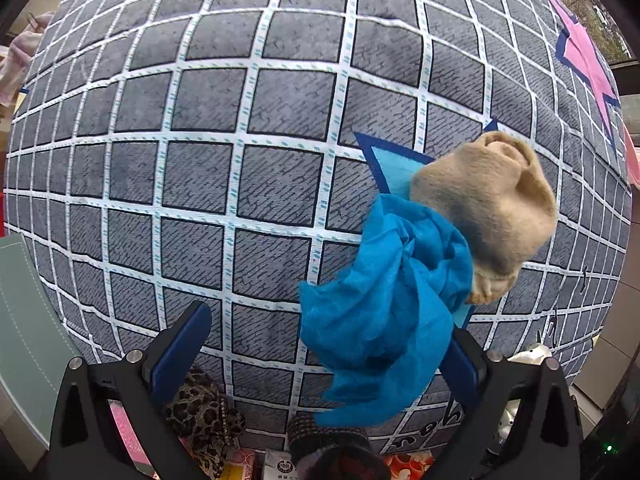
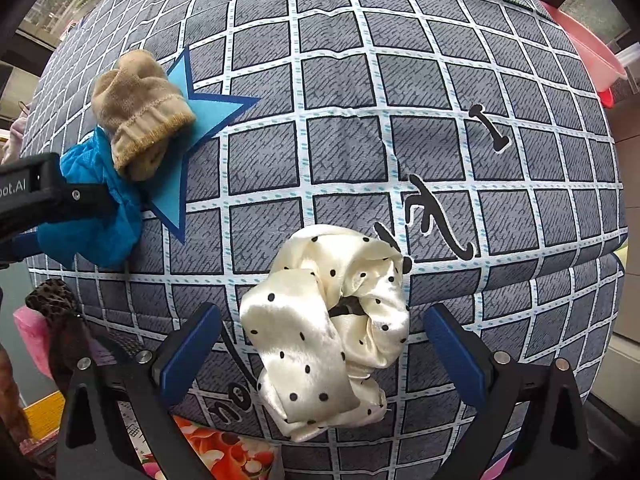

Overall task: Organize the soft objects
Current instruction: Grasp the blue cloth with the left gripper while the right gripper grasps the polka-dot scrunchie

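Hovering low over the grey checked cushion, the right tongs gape wide around a cream polka-dot scrunchie without touching it. The left tongs stand spread too, a crumpled blue cloth between them, just beside a tan sock.

Even, soft daylight, faint shadows, sharp centre, strong fisheye bulge, dark corners.
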The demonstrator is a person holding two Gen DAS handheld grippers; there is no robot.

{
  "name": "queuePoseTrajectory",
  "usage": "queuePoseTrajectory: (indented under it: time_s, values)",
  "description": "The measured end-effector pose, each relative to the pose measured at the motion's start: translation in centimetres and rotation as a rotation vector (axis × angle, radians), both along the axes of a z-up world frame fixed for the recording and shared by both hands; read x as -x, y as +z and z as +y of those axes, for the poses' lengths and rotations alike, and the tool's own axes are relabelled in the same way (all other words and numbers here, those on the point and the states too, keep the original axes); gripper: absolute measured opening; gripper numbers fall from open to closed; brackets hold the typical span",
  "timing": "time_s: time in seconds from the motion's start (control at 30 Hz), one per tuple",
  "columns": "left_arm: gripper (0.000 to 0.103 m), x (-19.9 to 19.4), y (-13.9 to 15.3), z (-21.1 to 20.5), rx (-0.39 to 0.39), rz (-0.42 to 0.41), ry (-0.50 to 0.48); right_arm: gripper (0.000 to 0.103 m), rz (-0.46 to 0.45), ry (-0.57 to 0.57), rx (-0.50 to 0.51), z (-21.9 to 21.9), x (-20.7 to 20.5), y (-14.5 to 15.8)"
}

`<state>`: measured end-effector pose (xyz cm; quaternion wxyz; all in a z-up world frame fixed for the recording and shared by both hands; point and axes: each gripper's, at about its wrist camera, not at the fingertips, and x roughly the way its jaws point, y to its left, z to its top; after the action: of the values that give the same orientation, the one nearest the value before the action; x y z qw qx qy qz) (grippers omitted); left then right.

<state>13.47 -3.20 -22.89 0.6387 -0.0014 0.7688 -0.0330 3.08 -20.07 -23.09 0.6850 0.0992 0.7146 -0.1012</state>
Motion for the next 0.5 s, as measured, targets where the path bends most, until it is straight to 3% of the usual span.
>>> queuePoseTrajectory:
  time_s: [0.1,0.3,0.5]
  values:
    - [0.103,-0.4,-2.0,0.1,0.009,0.03,0.012,0.103,0.032,0.041,0.045,1.7,-0.6,-1.0]
    - [0.103,-1.3,-3.0,-1.3,-0.007,0.052,-0.003,0.103,0.014,0.014,0.049,3.9,-1.2,-1.6]
    - [0.103,-3.6,-4.1,-2.3,-0.019,0.055,0.023,0.103,0.01,0.01,0.053,2.6,-0.1,-0.3]
